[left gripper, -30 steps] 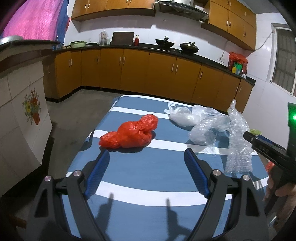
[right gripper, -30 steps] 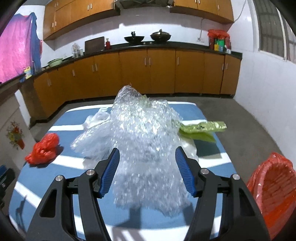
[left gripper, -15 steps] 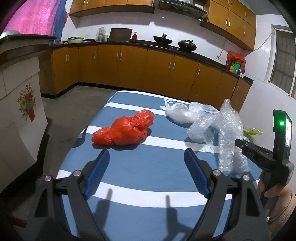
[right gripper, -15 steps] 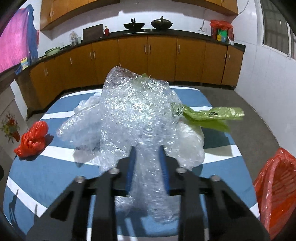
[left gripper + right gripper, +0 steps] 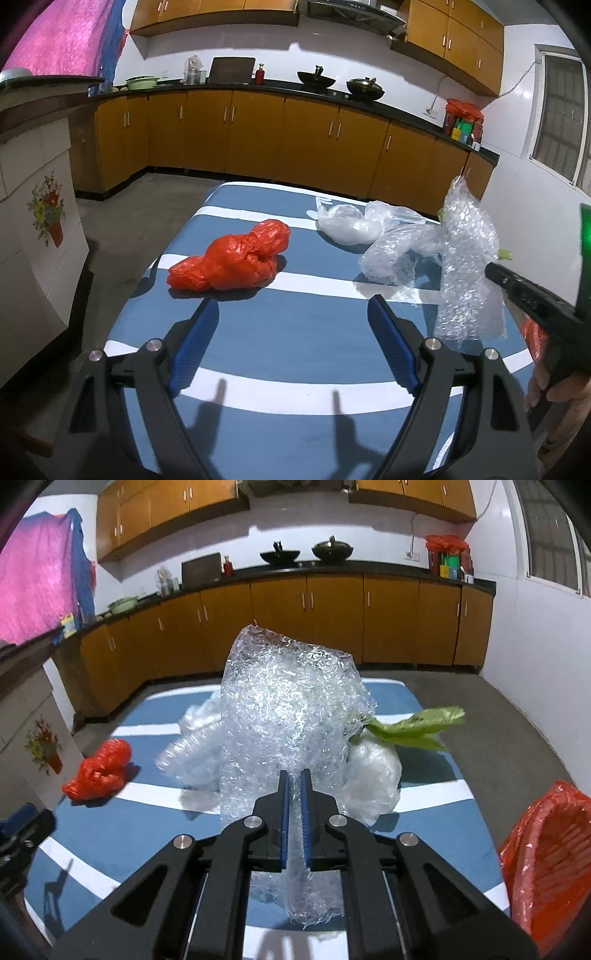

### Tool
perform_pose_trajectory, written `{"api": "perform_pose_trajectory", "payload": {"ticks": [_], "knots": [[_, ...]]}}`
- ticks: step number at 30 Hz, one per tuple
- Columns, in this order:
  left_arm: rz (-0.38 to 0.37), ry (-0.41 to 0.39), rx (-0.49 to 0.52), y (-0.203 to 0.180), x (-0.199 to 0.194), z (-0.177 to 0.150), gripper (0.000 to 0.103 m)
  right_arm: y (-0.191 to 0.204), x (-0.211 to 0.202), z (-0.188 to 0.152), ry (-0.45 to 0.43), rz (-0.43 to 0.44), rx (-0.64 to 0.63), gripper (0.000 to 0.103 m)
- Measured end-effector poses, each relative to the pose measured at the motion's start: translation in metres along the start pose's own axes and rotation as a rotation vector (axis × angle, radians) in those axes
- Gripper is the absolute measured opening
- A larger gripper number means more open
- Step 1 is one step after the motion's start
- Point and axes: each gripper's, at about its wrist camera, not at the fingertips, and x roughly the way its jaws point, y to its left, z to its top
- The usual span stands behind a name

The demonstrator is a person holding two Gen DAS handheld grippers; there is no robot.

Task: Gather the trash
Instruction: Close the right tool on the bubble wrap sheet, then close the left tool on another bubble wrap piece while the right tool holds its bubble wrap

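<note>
A: On the striped table (image 5: 295,332), right gripper (image 5: 293,805) is pinching the bubble wrap (image 5: 288,709), pads pressing on the sheet.
B: Left gripper (image 5: 291,343)?
A: Hanging spread wide, gripping nothing. Red bag (image 5: 232,262) is lying ahead.
B: Bin?
A: Red-lined basket (image 5: 546,853) is sitting beside the table; contents unclear.

Crinkly, glossy clear bubble wrap (image 5: 284,716) and a shiny red plastic bag (image 5: 232,260). They lie on matt striped cloth (image 5: 295,332). Cabinets (image 5: 258,136) look like smooth wood.
</note>
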Motion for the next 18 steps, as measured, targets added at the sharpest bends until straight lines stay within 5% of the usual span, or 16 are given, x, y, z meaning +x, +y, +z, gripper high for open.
{"api": "perform_pose_trajectory", "payload": {"ticks": [18], "knots": [[-0.074, 0.002, 0.116, -0.068, 0.049, 0.039, 0.081, -0.056, -0.051, 0.007, -0.093, -0.1, 0.094, 0.006]]}}
